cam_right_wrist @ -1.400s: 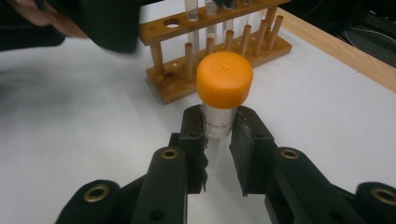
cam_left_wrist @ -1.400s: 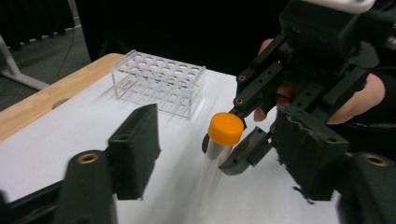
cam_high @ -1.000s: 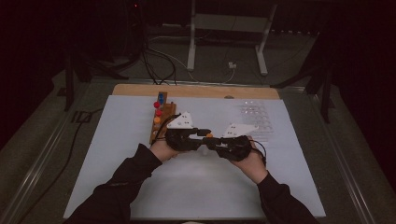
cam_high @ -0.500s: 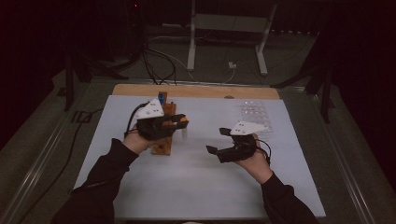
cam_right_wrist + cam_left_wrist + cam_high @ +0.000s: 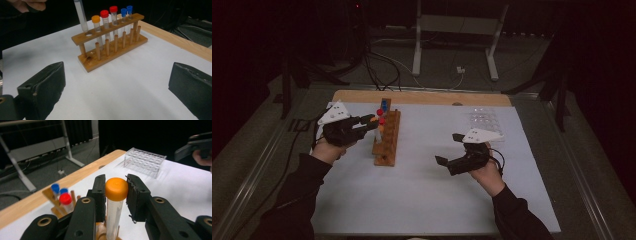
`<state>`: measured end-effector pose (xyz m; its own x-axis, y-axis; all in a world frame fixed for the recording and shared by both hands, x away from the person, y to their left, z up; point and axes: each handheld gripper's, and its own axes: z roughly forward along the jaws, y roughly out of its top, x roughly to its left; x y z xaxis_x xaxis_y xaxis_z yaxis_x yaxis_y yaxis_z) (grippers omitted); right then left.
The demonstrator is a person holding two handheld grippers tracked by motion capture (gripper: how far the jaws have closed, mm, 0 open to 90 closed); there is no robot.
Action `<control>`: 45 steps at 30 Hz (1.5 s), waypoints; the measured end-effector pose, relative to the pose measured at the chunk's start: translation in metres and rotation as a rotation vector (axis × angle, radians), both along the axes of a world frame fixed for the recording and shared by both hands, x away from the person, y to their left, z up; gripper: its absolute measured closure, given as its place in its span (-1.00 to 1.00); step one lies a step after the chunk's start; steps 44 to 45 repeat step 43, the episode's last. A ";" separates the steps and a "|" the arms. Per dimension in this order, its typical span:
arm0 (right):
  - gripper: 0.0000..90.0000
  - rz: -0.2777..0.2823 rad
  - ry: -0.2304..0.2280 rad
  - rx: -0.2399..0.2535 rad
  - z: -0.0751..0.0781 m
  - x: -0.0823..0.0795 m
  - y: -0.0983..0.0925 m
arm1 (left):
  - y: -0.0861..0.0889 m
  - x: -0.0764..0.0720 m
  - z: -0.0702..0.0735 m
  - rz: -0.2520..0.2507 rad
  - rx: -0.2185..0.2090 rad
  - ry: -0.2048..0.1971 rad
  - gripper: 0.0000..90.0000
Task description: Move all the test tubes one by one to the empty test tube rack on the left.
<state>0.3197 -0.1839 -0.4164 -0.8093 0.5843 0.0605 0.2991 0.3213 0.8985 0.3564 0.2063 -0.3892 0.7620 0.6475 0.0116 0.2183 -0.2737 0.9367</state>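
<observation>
A: Where's the wooden test-tube rack?

B: On the white table sheet. Above it, the left gripper clamps a clear orange-capped tube.

A: The right gripper?

B: Jaws just opened, nothing between.

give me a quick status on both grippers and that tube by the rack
Left gripper shut on orange-capped tube, its tip above the wooden rack's end hole. Right gripper open, nothing between its fingers, jaws just opened. Nothing blocking that hole.
</observation>
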 end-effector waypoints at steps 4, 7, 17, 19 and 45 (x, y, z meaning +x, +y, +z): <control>-0.98 0.005 -0.005 -0.005 0.000 -0.001 0.000 | 0.002 0.005 -0.016 0.021 -0.004 0.026 0.59; -0.98 0.006 -0.005 -0.004 0.000 -0.001 0.000 | 0.001 0.009 -0.028 0.029 0.004 0.049 0.59; -0.98 0.013 0.004 -0.002 -0.002 -0.002 -0.002 | -0.003 0.014 -0.061 0.018 0.045 0.119 0.58; -0.98 0.012 0.006 -0.006 -0.002 -0.002 -0.003 | -0.003 0.014 -0.062 0.015 0.041 0.122 0.58; -0.98 -0.002 0.006 -0.012 -0.013 -0.006 -0.008 | 0.005 -0.057 -0.080 -0.193 -0.014 0.133 -0.99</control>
